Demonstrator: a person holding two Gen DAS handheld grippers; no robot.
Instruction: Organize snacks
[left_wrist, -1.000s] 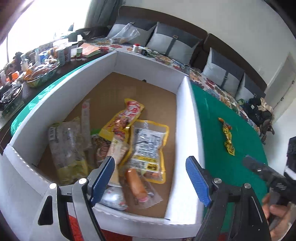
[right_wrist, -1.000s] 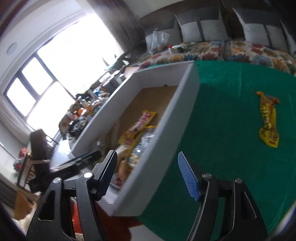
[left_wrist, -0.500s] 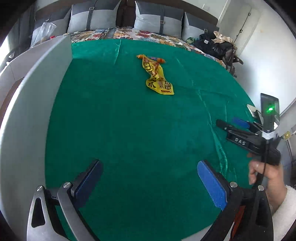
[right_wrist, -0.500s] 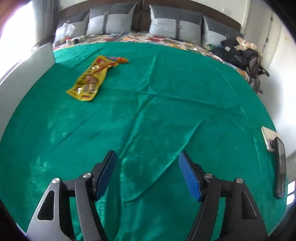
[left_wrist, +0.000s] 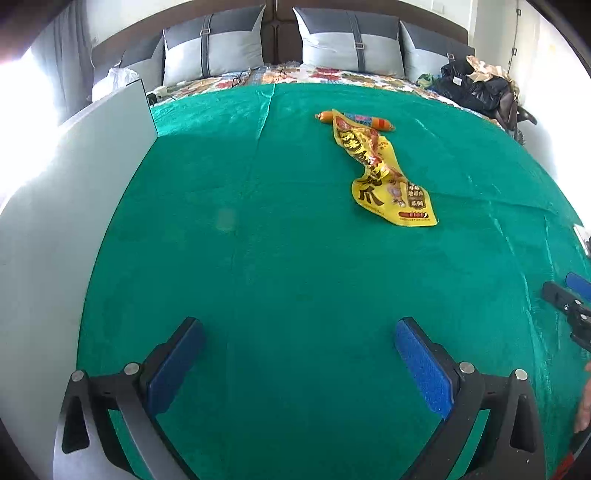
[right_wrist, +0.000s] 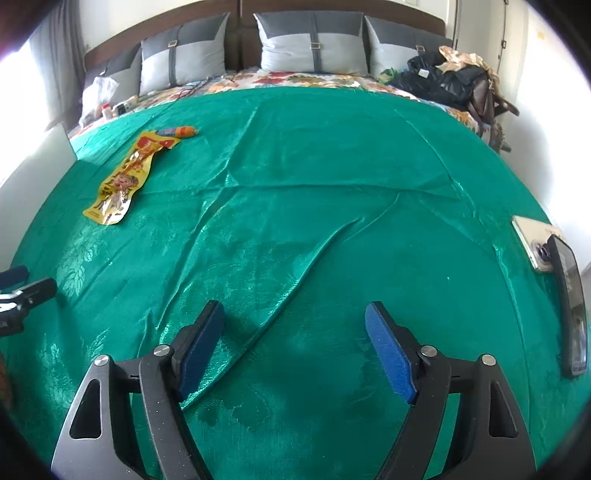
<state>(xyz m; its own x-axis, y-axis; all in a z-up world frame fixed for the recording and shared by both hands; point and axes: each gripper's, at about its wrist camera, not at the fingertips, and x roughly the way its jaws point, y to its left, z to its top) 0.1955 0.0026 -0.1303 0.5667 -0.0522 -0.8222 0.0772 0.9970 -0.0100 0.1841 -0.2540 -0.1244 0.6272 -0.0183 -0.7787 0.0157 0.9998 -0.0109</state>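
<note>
Left wrist view: left gripper (left_wrist: 299, 354) jaws wide apart, empty; yellow snack packet (left_wrist: 384, 173) and sausage stick (left_wrist: 369, 120) lie well ahead, slightly right, likely next pick. Right gripper (right_wrist: 295, 339) jaws opening, nothing between, packet far ahead-left.

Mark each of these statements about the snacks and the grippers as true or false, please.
1. A yellow snack packet lies on the green cloth. True.
2. A sausage lies at the far end of the packet. True.
3. The left gripper holds the packet. False: nothing is between its jaws.
4. The white box wall stands to the right of the packet in the left view. False: it stands to the left.
5. The right gripper holds nothing. True; its jaws are opening.
</note>
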